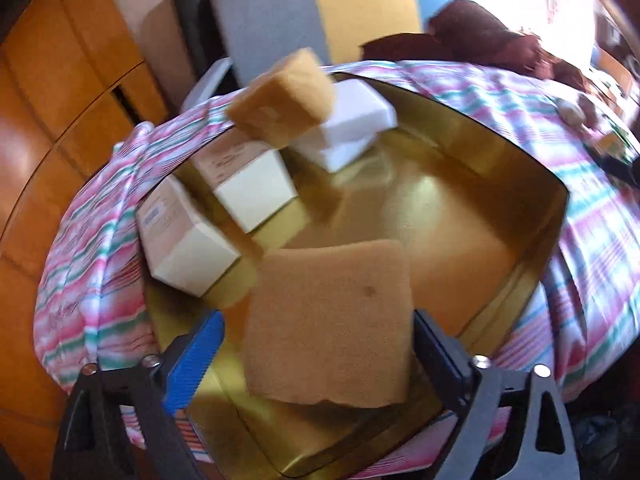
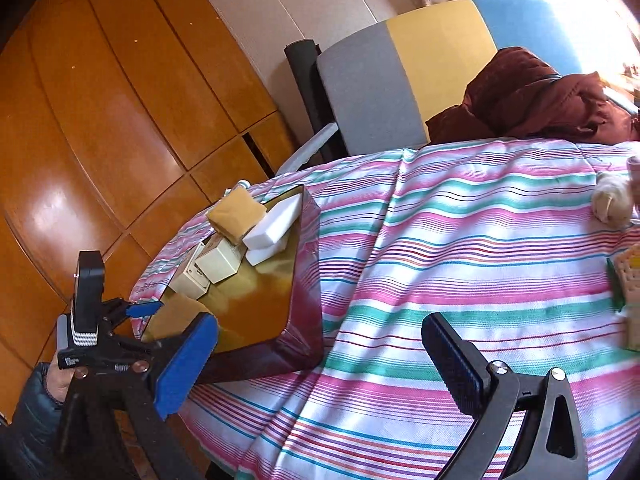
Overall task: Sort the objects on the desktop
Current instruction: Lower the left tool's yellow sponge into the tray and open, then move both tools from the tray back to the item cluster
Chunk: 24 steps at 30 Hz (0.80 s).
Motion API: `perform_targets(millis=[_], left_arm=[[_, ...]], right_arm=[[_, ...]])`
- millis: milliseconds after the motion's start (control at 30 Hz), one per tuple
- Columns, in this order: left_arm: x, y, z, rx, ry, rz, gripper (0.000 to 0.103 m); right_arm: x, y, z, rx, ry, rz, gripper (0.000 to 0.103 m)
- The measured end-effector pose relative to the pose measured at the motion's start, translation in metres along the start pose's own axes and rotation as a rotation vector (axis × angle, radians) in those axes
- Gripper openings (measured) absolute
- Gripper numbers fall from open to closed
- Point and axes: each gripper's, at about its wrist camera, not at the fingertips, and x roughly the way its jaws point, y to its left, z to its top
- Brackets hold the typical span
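Above the gold-lined tin (image 1: 460,220), through the left wrist camera: left gripper (image 1: 320,360) hung with jaws spread around a flat tan sponge (image 1: 328,320). Black finger touched the sponge's edge; sliver of tin showed between blue pad (image 1: 200,360) and sponge, so no pinch seen. Farther back in the tin, lay two cream boxes (image 1: 248,184) side by side, a white block (image 1: 348,128) tilted beside them, and a second tan sponge (image 1: 284,96) perched on top, blurred. Striped cloth (image 1: 580,240) spread under the tin.

Through the right wrist camera: right gripper (image 2: 320,364) hovered over the striped cloth just beside the tin's dark red wall, jaws spread wide and empty. Seen at left, a hand (image 2: 56,384) in a dark sleeve holding the other gripper at the tin's near corner. Dark red garment (image 2: 540,96) heaped at the cloth's far edge.
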Motion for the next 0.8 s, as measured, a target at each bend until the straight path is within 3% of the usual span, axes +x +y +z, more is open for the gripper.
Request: perform_targets(millis=[33,200,333,567,800], left_arm=[[0.0,0.008,0.0,-0.033,-0.005,0.02,0.079],[0.006,0.045,-0.002,-0.214,-0.001,0.019,0.076],[0.008,0.054,-0.004,-0.3,-0.03,0.014,0.076],[0.012,0.054,-0.004,-0.328,-0.056,-0.03,0.083],[-0.028,0.05,0.001,-0.346,-0.198,-0.079,0.085]], right_arm=[[0.0,-0.002,-0.001,0.002,0.001,-0.006,0.103],[0.002,-0.011,-0.009,0.02,0.016,-0.028,0.103],[0.002,-0.016,-0.018,0.02,0.028,-0.057,0.103],[-0.011,-0.026,-0.035,-0.001,0.025,-0.111,0.103],[-0.056,-0.056,-0.048,0.046,-0.043,-0.209,0.103]])
